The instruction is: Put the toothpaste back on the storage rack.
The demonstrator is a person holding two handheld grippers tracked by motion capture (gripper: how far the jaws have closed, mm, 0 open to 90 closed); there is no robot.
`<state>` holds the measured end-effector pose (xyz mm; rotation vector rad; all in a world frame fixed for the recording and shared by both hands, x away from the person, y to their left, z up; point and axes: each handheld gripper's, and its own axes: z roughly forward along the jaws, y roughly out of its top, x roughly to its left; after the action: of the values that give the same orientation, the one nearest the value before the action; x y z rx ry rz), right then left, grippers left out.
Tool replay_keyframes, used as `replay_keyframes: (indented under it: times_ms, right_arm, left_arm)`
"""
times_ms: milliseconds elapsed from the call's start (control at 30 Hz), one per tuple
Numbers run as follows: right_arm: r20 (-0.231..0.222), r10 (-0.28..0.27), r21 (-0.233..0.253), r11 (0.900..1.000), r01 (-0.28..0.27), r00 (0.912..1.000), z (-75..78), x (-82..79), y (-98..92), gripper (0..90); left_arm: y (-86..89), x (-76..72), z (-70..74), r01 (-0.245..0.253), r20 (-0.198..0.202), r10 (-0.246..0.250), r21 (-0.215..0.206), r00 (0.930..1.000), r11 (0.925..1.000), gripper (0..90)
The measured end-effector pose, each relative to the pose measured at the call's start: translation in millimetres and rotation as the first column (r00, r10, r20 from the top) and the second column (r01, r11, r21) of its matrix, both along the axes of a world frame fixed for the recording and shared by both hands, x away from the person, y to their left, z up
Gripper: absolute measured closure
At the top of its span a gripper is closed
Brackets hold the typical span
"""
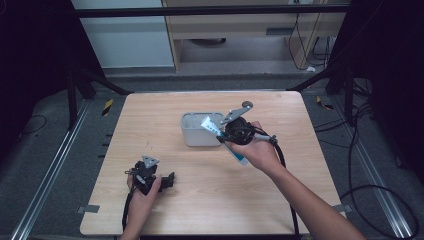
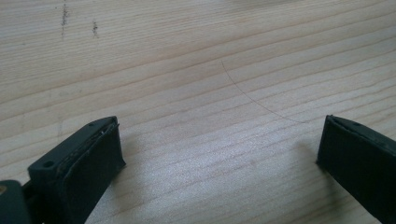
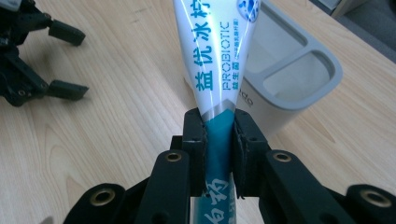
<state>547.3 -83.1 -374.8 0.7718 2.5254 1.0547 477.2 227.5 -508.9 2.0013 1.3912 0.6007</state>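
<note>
A white and teal toothpaste tube (image 3: 217,70) is pinched at its teal band by my right gripper (image 3: 219,140), which is shut on it. In the high view the right gripper (image 1: 231,134) holds the tube (image 1: 210,124) tilted, its white end over the right edge of a grey holder (image 1: 196,137) with compartments. The holder (image 3: 299,79) lies just beyond the tube in the right gripper view. My left gripper (image 1: 170,180) rests low at the table's front left, open, with bare wood between its fingers (image 2: 88,163).
The wooden table (image 1: 280,200) has open surface to the right and front. The left gripper (image 3: 42,60) shows far left in the right gripper view. Cables and dark frame legs ring the table on the floor.
</note>
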Motion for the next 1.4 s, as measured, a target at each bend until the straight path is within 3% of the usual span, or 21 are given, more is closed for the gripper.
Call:
replay_keyframes:
  times_ms: [767,1033,1267,1400]
  right_arm:
    - [0.071,-0.053,0.095,0.994,0.046,0.9961,4.1,-0.7,29.0,77.6]
    - [0.118,-0.097,0.131,0.988,0.081,0.9883,6.4,-4.7,40.6,77.6]
    - [0.149,-0.167,0.189,0.972,0.138,0.9745,7.8,-5.8,53.5,77.6]
    - [0.167,-0.180,0.208,0.968,0.144,0.9694,9.2,-6.6,61.7,77.6]
  left_arm:
    - [0.0,0.0,0.0,0.000,0.000,0.000,-0.001,1.0000,1.0000,0.0]
    - [0.0,0.0,-0.1,0.000,0.001,0.000,0.000,1.0000,1.0000,0.0]
    - [-0.1,-0.1,-0.1,0.000,0.001,0.000,-0.001,1.0000,1.0000,0.0]
    - [-0.1,0.0,0.0,0.000,0.001,0.000,-0.001,1.0000,1.0000,0.0]
